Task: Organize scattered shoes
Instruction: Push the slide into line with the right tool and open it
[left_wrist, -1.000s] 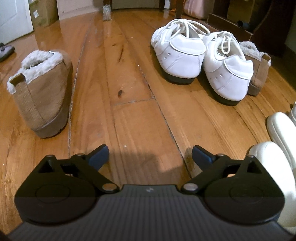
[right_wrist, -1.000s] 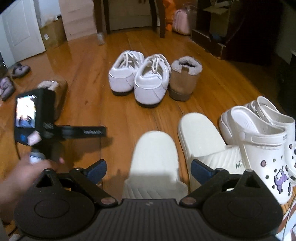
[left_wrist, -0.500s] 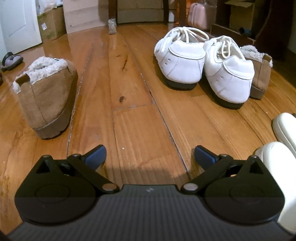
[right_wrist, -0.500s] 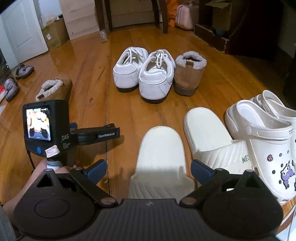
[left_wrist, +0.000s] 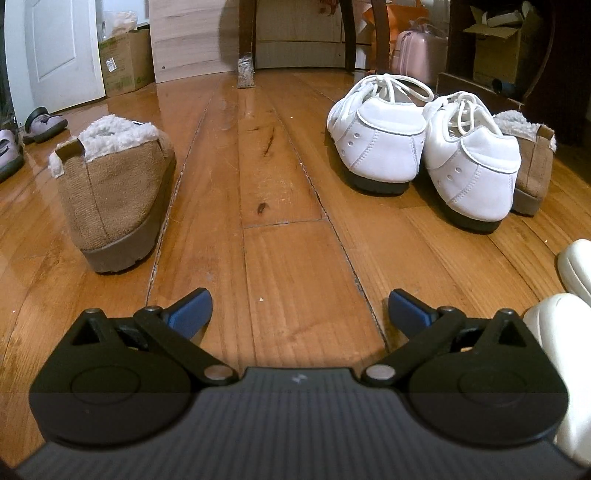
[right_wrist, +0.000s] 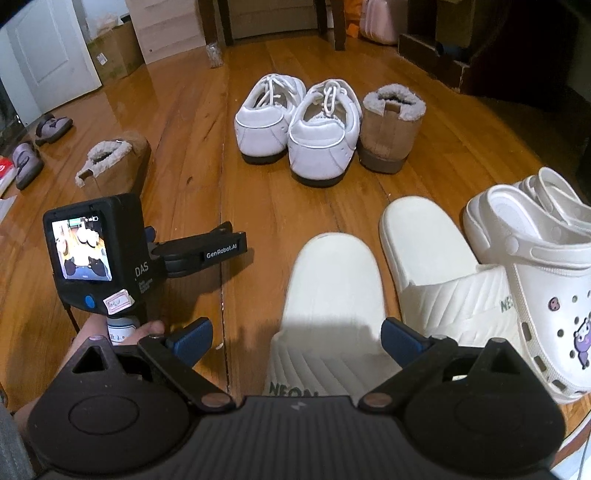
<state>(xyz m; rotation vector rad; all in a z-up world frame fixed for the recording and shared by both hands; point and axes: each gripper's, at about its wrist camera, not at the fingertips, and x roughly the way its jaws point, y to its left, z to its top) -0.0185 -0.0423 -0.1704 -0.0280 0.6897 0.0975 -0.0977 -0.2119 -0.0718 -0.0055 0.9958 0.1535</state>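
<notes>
My left gripper (left_wrist: 299, 308) and right gripper (right_wrist: 297, 334) both gape empty; the tan slipper (left_wrist: 114, 192) stands alone, fleece-lined, heel toward me.

The right gripper (right_wrist: 297, 341) is hovering wide apart over the near slide (right_wrist: 332, 291). Sneakers (right_wrist: 295, 125) are sitting far; left gripper (right_wrist: 225, 242) is possibly empty, near left.

"GenRobot.AI" and "DAS" mark the left tongs (right_wrist: 221, 236); "NEON" marks the slide (right_wrist: 332, 295).
</notes>
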